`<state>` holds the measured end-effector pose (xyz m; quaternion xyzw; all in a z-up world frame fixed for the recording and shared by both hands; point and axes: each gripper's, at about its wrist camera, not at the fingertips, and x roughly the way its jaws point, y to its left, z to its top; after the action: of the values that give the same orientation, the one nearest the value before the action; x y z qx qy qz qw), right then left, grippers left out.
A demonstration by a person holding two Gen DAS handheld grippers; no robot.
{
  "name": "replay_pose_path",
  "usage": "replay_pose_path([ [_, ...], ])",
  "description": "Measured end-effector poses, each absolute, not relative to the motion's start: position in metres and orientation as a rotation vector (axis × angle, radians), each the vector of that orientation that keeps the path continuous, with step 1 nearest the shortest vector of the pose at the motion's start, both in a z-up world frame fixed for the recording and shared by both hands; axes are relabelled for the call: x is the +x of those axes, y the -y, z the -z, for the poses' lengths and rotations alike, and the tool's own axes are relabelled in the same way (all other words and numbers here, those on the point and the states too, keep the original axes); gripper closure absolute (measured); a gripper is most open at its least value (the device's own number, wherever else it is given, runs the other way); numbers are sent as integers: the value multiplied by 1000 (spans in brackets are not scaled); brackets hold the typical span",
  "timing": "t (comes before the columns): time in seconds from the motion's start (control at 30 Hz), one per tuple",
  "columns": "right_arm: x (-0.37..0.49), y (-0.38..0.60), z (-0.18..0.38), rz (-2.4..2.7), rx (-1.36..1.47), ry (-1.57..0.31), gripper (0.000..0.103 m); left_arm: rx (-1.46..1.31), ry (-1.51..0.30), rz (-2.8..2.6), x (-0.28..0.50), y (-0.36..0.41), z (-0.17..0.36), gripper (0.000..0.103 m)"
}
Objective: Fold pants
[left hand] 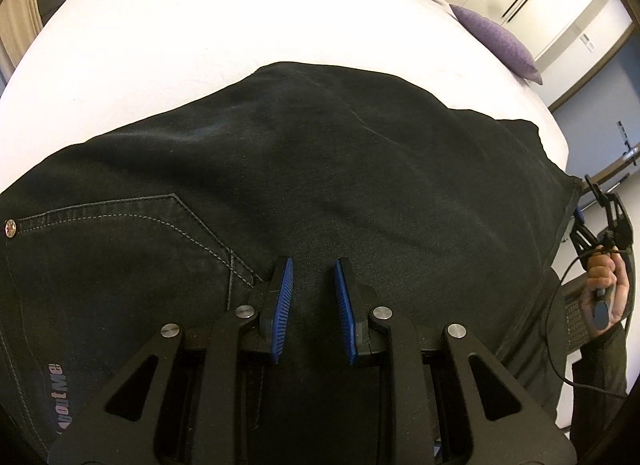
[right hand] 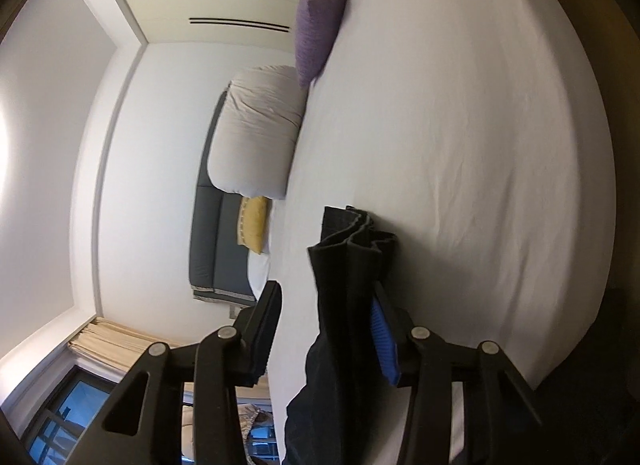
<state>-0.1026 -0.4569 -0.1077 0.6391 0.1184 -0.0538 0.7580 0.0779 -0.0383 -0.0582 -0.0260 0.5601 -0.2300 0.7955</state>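
While the black pants lie doubled on the bed, both tongs stand apart, gripping nothing.

Left tool points steeply downward, its two blue-padded fingers standing slightly apart with a narrow gap between them; whether the tips press on anything cannot be told. Right tool points roughly level and is rolled onto its side, its fingers well apart, with dark cloth lying against one blue pad only. The right hand wraps the tool's handle, its sleeve dark.
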Motion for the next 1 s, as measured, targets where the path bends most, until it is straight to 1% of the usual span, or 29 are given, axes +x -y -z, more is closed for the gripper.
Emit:
replay_pose_path([
  [0.17, -101, 458, 118, 96, 1431, -257, 55, -48, -1201, 491, 77, 40, 58, 82],
  [0.37, -103, 456, 107, 51, 1403, -241, 55, -47, -1201, 487, 77, 41, 59, 82],
  [0.53, -99, 460, 112, 99, 1385, -309, 55, -40, -1198, 484, 76, 44, 59, 82],
  [0.7, -84, 463, 112, 69, 1387, -307, 55, -38, -1198, 482, 75, 45, 59, 82],
  [0.8, -70, 466, 118, 71, 1377, -367, 55, -38, -1198, 482, 75, 45, 59, 82],
  [0.87, -66, 468, 123, 77, 1380, -391, 63, -43, -1199, 484, 75, 45, 59, 82],
  [0.93, -65, 469, 127, 85, 1389, -408, 84, -49, -1199, 486, 75, 44, 59, 82],
  [1.0, -67, 470, 128, 101, 1390, -415, 93, -53, -1198, 487, 75, 43, 60, 82],
])
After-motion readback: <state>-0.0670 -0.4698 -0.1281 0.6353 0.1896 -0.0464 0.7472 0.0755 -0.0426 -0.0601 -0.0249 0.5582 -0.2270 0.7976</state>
